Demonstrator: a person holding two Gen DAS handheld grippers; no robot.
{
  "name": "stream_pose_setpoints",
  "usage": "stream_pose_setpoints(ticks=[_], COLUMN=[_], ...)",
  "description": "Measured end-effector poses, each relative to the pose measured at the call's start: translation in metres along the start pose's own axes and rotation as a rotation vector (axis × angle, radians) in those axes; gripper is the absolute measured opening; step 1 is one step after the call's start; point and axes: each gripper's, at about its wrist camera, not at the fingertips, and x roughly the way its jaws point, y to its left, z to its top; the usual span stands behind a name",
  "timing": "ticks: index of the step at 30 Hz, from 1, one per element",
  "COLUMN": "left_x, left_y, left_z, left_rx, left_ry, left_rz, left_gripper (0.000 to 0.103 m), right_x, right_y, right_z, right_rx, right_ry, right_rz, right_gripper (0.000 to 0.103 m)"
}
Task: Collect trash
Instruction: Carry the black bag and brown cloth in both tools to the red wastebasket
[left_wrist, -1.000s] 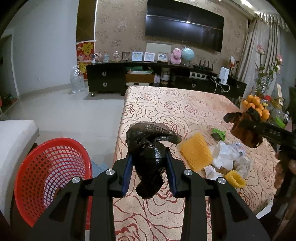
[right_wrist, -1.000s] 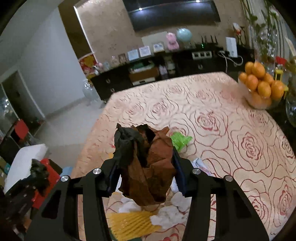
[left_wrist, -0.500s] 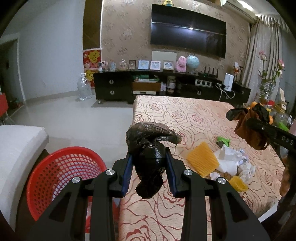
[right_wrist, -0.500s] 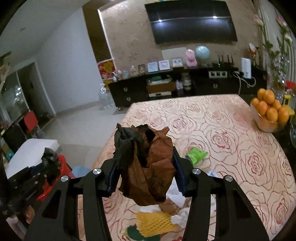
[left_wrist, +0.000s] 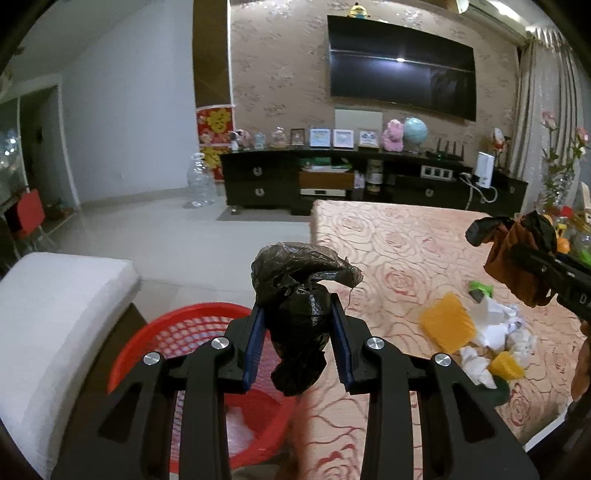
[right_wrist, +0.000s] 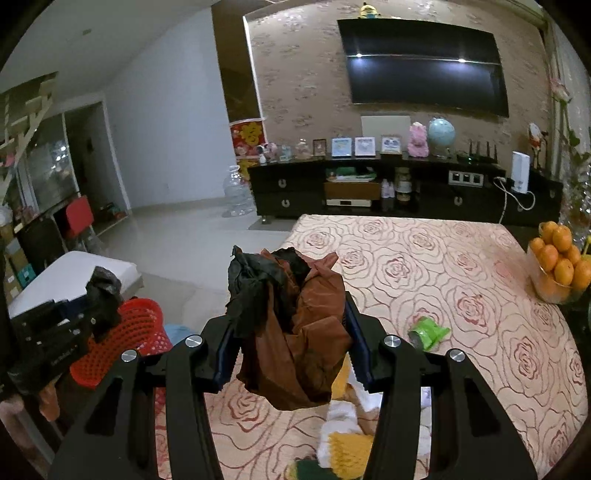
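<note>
At the centre of the left wrist frame, gripping a knotted black plastic bag (left_wrist: 295, 325), left gripper (left_wrist: 299, 339) pinching it by the waist between blue pads, keeping it clear of the rose-patterned tablecloth (left_wrist: 399, 251). Hanging just above the red mesh basket (left_wrist: 177, 332) at lower left, seemingly placing it for a drop. At the centre of the right wrist frame, clamping a crumpled brown and black wrapper (right_wrist: 295, 332), right gripper (right_wrist: 291, 347) closed on its sides, holding the loose folds together. Leaving more litter lower right on the cloth: yellow foam netting (left_wrist: 447, 325), white tissues (left_wrist: 498, 328), a green scrap (right_wrist: 428, 332). Sitting apart at the right edge, a bowl of oranges (right_wrist: 557, 258), probably not for collecting.
</note>
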Motion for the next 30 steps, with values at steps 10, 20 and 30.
stream_pose_setpoints(ticks=[10, 20, 30], left_x=[-0.006, 0.004, 0.016], left_y=[0.058, 0.094, 0.110], left_z=[-0.005, -0.021, -0.030], left_rx=[-0.095, -0.165, -0.176], left_ry=[0.022, 0.071, 0.119], left_rz=[0.085, 0.118, 0.167], left_gripper=[0.031, 0.031, 0.031], right_x=[0.018, 0.041, 0.066], right_y=[0.052, 0.104, 0.155], right_z=[-0.001, -0.001, 0.014], right_rx=[-0.090, -0.161, -0.195], right_ry=[0.033, 0.082, 0.144], right_rz=[0.059, 0.132, 0.291], right_gripper=[0.049, 0.049, 0.049])
